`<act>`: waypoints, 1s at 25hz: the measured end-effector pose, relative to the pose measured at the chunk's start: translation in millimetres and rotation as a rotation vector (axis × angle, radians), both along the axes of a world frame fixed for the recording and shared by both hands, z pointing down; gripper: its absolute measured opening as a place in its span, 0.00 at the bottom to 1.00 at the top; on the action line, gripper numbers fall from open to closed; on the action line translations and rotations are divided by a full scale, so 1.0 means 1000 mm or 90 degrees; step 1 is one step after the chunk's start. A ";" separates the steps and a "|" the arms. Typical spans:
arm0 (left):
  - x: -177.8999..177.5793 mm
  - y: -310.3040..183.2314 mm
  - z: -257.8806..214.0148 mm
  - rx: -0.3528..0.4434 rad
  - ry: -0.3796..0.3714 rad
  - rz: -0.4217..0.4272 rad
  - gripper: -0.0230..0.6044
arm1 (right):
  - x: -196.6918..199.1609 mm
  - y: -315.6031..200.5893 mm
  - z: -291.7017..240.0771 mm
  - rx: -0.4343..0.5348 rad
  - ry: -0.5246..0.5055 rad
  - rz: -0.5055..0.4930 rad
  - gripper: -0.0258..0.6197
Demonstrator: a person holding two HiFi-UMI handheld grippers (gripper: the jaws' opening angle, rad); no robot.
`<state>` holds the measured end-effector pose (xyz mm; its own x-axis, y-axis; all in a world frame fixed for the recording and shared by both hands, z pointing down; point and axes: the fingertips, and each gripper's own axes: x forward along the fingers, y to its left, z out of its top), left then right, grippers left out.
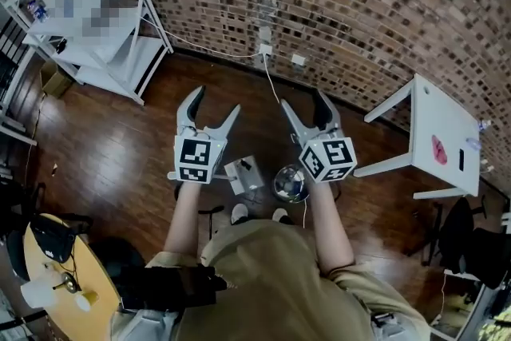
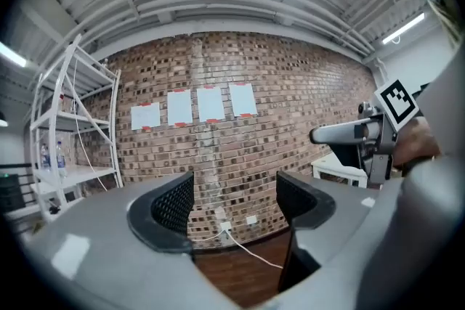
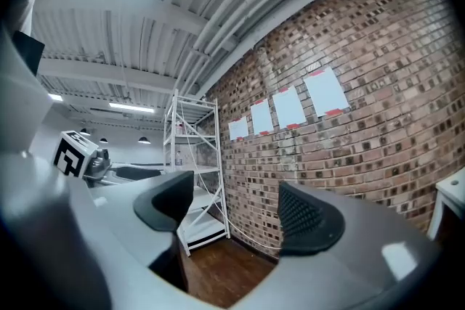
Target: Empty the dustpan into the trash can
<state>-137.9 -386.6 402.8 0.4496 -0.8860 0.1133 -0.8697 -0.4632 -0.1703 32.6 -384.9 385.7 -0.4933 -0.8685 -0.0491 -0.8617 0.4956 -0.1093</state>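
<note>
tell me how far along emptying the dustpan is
Done: nothing visible yet. In hand: nothing; the left gripper and right gripper are both open and empty, held out toward the brick wall. Left: everything. What looks like the dustpan sits on the floor by the person's feet, beside a shiny round thing that may be the trash can; it must be picked up and tipped in.

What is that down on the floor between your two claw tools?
In the head view, between the left gripper and the right gripper, a pale boxy object and a shiny round container stand on the wood floor.
</note>
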 end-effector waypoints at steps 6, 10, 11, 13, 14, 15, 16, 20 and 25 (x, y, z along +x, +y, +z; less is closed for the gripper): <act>-0.072 -0.005 0.011 -0.022 -0.065 -0.047 0.63 | -0.013 -0.009 0.020 -0.030 0.002 -0.038 0.58; -0.105 -0.006 0.010 -0.036 -0.102 -0.058 0.65 | -0.008 -0.015 0.024 -0.040 0.007 -0.046 0.58; -0.112 -0.006 0.008 -0.040 -0.113 -0.049 0.65 | -0.007 -0.016 0.025 -0.041 0.008 -0.044 0.58; -0.132 -0.001 0.003 -0.061 -0.132 -0.023 0.65 | -0.013 -0.017 0.028 -0.047 0.008 -0.046 0.58; -0.144 0.003 0.001 -0.080 -0.142 -0.005 0.65 | -0.018 -0.017 0.032 -0.054 0.008 -0.049 0.58; -0.154 0.007 -0.002 -0.100 -0.158 0.012 0.65 | -0.023 -0.017 0.035 -0.060 0.009 -0.053 0.58; -0.163 0.011 -0.005 -0.118 -0.179 0.028 0.65 | -0.026 -0.018 0.039 -0.067 0.009 -0.056 0.58; -0.180 0.020 -0.017 -0.170 -0.269 0.094 0.65 | -0.029 -0.022 0.048 -0.084 0.012 -0.063 0.58; -0.195 0.051 -0.010 -0.250 -0.422 0.215 0.65 | -0.043 -0.017 0.049 -0.084 0.015 -0.077 0.58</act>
